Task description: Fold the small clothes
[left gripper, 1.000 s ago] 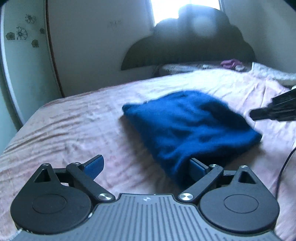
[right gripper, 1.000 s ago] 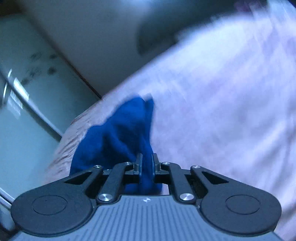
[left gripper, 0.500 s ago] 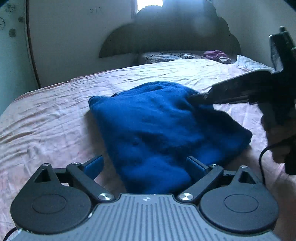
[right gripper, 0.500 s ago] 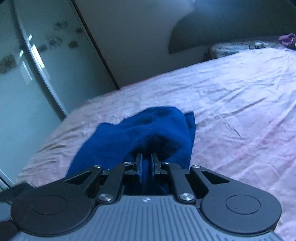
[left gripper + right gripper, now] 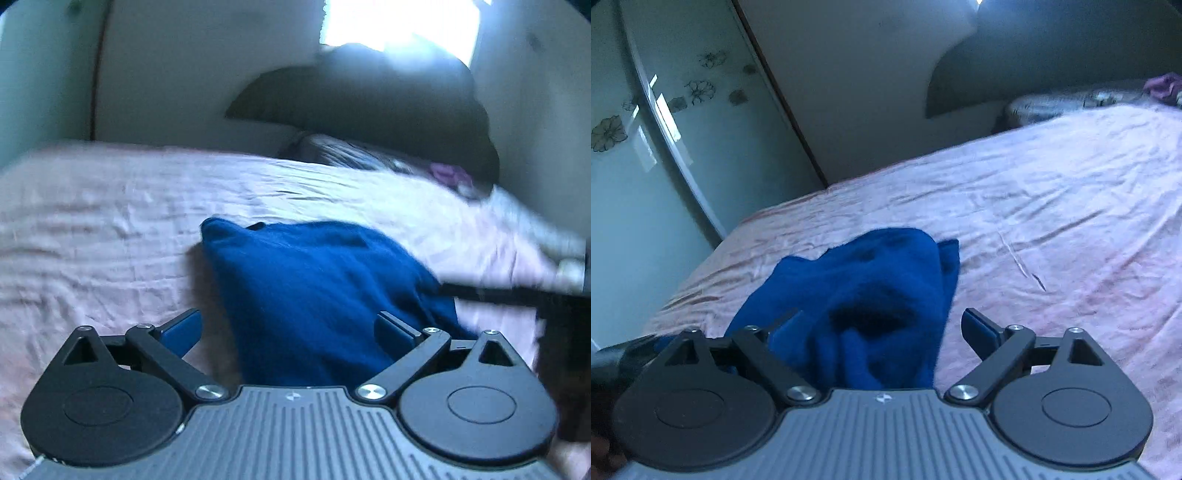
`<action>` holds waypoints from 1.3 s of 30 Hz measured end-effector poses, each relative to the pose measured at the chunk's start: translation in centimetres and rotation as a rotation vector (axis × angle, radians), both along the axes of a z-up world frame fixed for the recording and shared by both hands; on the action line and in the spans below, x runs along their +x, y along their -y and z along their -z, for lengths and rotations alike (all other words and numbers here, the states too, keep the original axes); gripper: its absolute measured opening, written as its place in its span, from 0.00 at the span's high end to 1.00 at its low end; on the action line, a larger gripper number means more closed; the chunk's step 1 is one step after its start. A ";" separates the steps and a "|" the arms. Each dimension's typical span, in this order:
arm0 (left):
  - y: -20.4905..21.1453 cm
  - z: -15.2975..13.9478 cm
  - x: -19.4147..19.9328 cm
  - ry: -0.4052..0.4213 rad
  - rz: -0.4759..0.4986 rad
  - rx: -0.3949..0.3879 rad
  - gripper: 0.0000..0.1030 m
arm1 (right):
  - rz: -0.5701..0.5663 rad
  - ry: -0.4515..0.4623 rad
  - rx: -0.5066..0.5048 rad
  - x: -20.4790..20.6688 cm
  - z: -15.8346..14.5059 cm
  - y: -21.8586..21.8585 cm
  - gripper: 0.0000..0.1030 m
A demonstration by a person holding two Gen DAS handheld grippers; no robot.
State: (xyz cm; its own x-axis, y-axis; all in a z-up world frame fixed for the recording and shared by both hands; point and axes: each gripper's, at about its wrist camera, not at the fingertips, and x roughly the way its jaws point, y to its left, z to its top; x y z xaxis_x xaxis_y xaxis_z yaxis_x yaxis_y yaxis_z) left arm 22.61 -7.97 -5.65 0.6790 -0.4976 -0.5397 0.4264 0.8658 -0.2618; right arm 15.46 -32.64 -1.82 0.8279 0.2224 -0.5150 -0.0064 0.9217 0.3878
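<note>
A dark blue fleecy garment (image 5: pixel 317 291) lies folded over on the pink bedsheet (image 5: pixel 92 236). It also shows in the right wrist view (image 5: pixel 871 295), bunched with a dark hollow in its top. My left gripper (image 5: pixel 291 332) is open, its jaws wide apart just above the garment's near edge. My right gripper (image 5: pixel 886 328) is open too, wide apart around the near end of the garment, holding nothing. The right gripper shows as a dark blurred bar at the right of the left wrist view (image 5: pixel 517 291).
The bed's dark headboard (image 5: pixel 369 96) and a patterned pillow (image 5: pixel 1071 99) with a purple cloth (image 5: pixel 1163 85) are at the far end. A pale green wardrobe door with flower decals (image 5: pixel 646 147) stands to the left. Pink sheet (image 5: pixel 1071 221) spreads to the right.
My right gripper has opened and let go of the blue garment, which has dropped onto the bed. The left gripper stayed open and shifted slightly.
</note>
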 end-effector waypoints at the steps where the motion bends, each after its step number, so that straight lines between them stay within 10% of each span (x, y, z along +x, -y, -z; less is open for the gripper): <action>1: -0.5 0.2 1.2 -0.048 -0.012 -0.047 0.02 | -0.003 -0.019 0.018 0.4 0.3 0.5 0.10; 7: -2.1 3.2 6.4 -0.342 -0.005 -0.302 0.03 | -0.087 -0.092 0.270 2.7 2.9 4.1 0.10; 14: -0.2 3.6 6.9 -0.320 0.113 -0.322 0.05 | -0.265 -0.101 0.341 5.5 3.5 2.8 0.10; 16: 0.4 3.6 6.9 -0.306 0.105 -0.301 0.22 | -0.250 -0.093 0.356 6.3 3.6 2.6 0.14; 19: 0.1 3.7 7.2 -0.315 0.075 -0.270 0.56 | -0.185 -0.120 0.334 6.8 4.0 2.2 0.50; 24: -1.6 4.0 6.7 -0.318 0.068 -0.319 0.69 | -0.137 -0.114 0.407 5.9 4.6 2.2 0.66; 33: -5.0 -1.6 4.4 -0.188 0.032 -0.247 0.71 | -0.177 -0.035 0.488 6.4 1.5 -0.7 0.67; 39: -8.3 -1.2 5.5 -0.303 -0.041 -0.232 0.62 | -0.181 -0.122 0.432 8.0 2.3 -3.5 0.58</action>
